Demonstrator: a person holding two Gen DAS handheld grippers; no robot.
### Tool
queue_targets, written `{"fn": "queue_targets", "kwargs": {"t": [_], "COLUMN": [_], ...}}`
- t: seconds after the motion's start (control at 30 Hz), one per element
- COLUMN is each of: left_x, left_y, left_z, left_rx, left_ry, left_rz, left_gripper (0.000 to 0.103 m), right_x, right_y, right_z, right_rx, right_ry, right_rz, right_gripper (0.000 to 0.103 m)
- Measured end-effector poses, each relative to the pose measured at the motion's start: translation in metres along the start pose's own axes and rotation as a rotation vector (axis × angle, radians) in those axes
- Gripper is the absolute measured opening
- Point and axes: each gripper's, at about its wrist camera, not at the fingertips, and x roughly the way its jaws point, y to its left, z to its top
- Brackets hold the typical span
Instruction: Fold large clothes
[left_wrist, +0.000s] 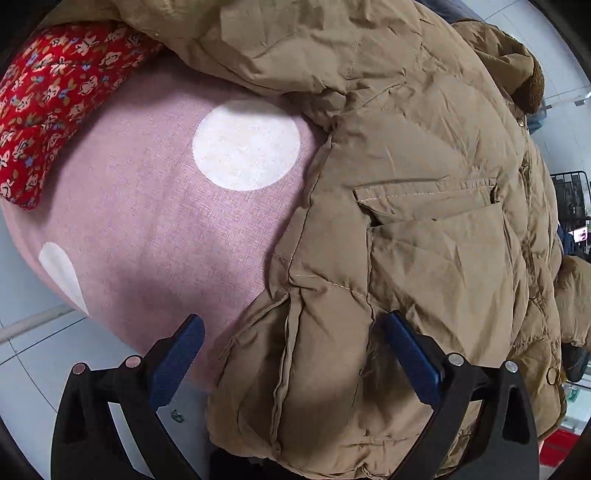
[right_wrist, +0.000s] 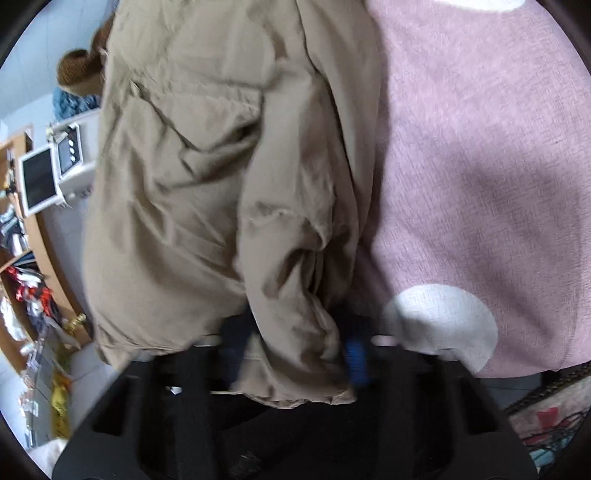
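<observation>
A tan padded jacket (left_wrist: 424, 221) with a flap pocket and a brown fleece collar lies on a pink cloth with white dots (left_wrist: 166, 229). My left gripper (left_wrist: 295, 325) is open, its blue-padded fingers (left_wrist: 177, 362) standing either side of the jacket's hem corner without pinching it. In the right wrist view the same jacket (right_wrist: 221, 184) hangs in front of the camera, and my right gripper (right_wrist: 299, 347) is shut on a bunched fold of its edge. The view is blurred.
A red floral cloth (left_wrist: 55, 99) lies at the far left of the pink cloth. In the right wrist view a white appliance (right_wrist: 70, 151), a tablet (right_wrist: 37, 182) and cluttered wooden shelves (right_wrist: 29, 280) stand at the left. The pink cloth's edge (right_wrist: 517, 369) drops off at lower right.
</observation>
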Motion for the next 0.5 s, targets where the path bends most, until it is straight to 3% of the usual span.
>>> {"fn": "queue_targets", "kwargs": {"t": [0.07,0.13,0.23,0.33,0.43,0.5], "left_x": [-0.002,-0.005,-0.010,-0.009,-0.005,-0.003], "left_y": [-0.004,-0.009,-0.020,-0.039,-0.059,-0.068], "left_z": [0.002,0.005,0.012,0.018,0.026,0.029], "left_rx": [0.025,0.048,0.083,0.139,0.195,0.223], "left_ry": [-0.003,0.000,-0.002,-0.002,0.009,0.006], "left_rz": [0.012,0.018,0.031,0.052,0.063,0.093], "left_gripper": [0.096,0.096,0.096,0.096,0.096,0.096], "right_x": [-0.015,-0.037,-0.104,-0.170,-0.201,-0.194], "right_y": [0.009,0.024,0.044,0.067,0.082,0.077], "right_z": [-0.005,-0.011,-0.019,-0.022,-0.020,-0.014], "right_rx": [-0.031,-0.070,-0.112,-0.187,-0.269,-0.332], "right_ry": [-0.050,-0.108,-0.239,-0.336,-0.301,-0.254], "right_rz": [0.026,0.036,0.109,0.094,-0.057,-0.267], "right_gripper": [0.017,0.014,0.012,0.011,0.011,0.011]}}
